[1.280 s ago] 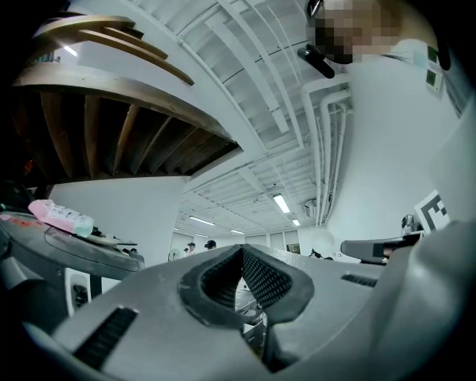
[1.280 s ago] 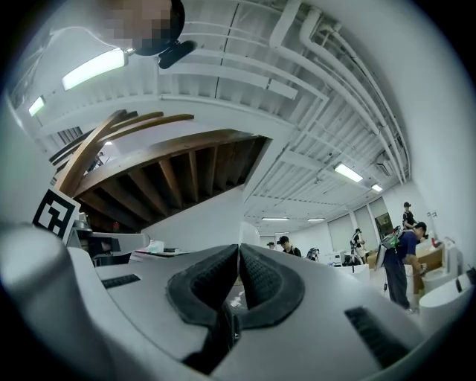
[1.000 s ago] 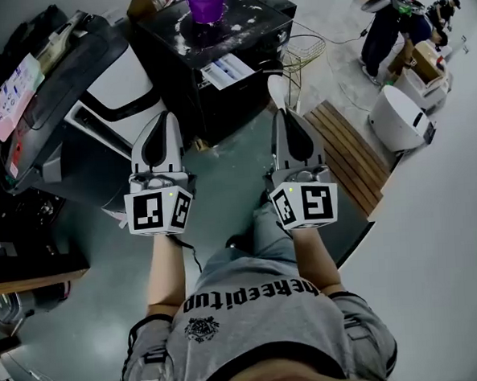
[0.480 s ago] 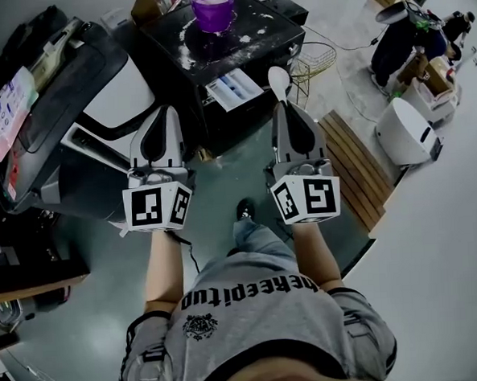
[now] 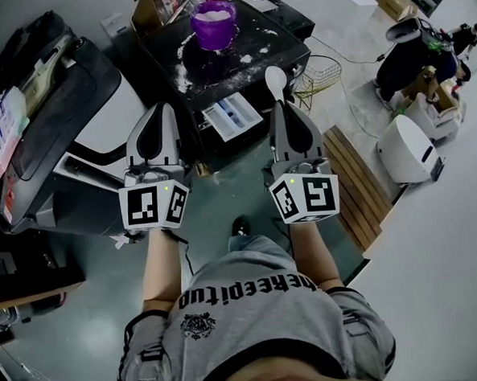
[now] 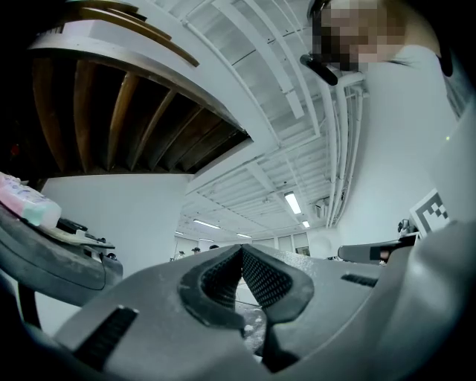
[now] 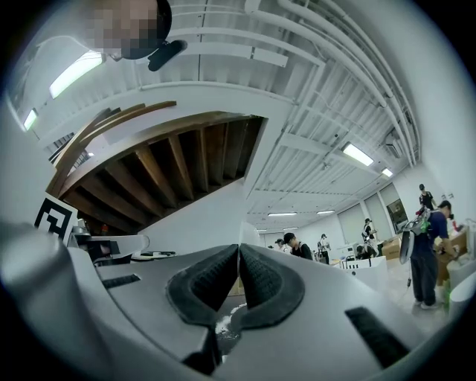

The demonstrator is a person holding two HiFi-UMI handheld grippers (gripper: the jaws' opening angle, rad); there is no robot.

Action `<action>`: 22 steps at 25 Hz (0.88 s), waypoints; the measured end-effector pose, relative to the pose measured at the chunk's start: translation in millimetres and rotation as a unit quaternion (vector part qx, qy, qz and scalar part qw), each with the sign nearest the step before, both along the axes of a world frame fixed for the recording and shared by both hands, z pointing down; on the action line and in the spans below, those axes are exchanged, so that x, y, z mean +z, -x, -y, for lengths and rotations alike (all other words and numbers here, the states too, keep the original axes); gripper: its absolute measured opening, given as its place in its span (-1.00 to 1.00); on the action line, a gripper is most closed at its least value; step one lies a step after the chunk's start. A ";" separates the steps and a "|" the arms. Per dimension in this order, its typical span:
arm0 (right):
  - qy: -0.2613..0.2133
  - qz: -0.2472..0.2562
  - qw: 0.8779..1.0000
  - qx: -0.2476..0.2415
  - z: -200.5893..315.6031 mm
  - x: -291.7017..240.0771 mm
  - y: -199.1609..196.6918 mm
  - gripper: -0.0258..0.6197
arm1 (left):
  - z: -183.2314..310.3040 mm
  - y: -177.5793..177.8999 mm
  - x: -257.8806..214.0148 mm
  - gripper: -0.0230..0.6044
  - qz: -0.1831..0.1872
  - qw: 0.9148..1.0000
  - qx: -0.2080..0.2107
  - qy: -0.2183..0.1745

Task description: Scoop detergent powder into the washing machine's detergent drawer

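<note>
Left gripper [image 5: 159, 112]: jaws closed, empty | right gripper [image 5: 281, 104]: jaws closed on a white spoon [image 5: 275, 79] pointing forward | purple tub [image 5: 213, 20] of powder ahead, beyond both tips; likely drawer [image 5: 232, 116] nearer, between them | I'd reach forward, dip bowl-up, keep level.

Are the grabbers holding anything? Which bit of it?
The right gripper is shut on the white scoop. It pinches the handle, and the bowl sticks out past its tips. The left gripper is shut with nothing in it.
</note>
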State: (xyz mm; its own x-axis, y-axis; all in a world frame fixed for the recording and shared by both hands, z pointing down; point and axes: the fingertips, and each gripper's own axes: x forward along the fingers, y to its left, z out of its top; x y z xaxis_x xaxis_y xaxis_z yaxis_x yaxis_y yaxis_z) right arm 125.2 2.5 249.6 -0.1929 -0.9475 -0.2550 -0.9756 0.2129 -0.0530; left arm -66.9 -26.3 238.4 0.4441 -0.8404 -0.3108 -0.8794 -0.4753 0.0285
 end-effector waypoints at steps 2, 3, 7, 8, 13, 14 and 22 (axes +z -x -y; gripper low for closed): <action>-0.003 0.000 1.000 -0.005 15.6 -1.7 -5.8 -0.90 | 14.4 -5.4 -1.7 -0.92 -0.001 1.000 -0.004 -0.003; -0.004 -0.001 1.000 -0.008 23.1 -2.4 -8.1 -0.90 | 21.3 -8.1 -2.5 -0.92 -0.001 1.000 -0.006 -0.005; -0.006 -0.002 1.000 -0.019 51.5 -2.3 -17.6 -0.90 | 47.4 -18.8 -6.2 -0.92 0.000 1.000 -0.014 -0.013; -0.005 -0.002 1.000 -0.020 57.9 -2.0 -20.3 -0.90 | 52.9 -21.1 -6.8 -0.92 -0.001 1.000 -0.016 -0.014; -0.004 0.000 1.000 -0.031 81.8 2.7 -30.6 -0.90 | 72.7 -29.9 -1.4 -0.92 -0.005 1.000 -0.024 -0.013; -0.002 0.002 0.999 -0.032 86.0 4.9 -32.0 -0.90 | 76.5 -31.3 1.1 -0.92 -0.004 1.000 -0.025 -0.011; 0.015 0.010 0.999 -0.041 118.2 14.9 -34.5 -0.90 | 109.9 -40.5 8.7 -0.92 -0.003 1.000 -0.020 0.001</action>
State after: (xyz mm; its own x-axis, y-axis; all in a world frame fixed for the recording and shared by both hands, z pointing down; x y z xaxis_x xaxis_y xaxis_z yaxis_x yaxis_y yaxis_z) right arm 159.7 -115.6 264.5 -0.2647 -0.9362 -0.2313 -0.9538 0.2894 -0.0800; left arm -26.4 -136.2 247.2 0.4085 -0.8579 -0.3118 -0.8975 -0.4397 0.0338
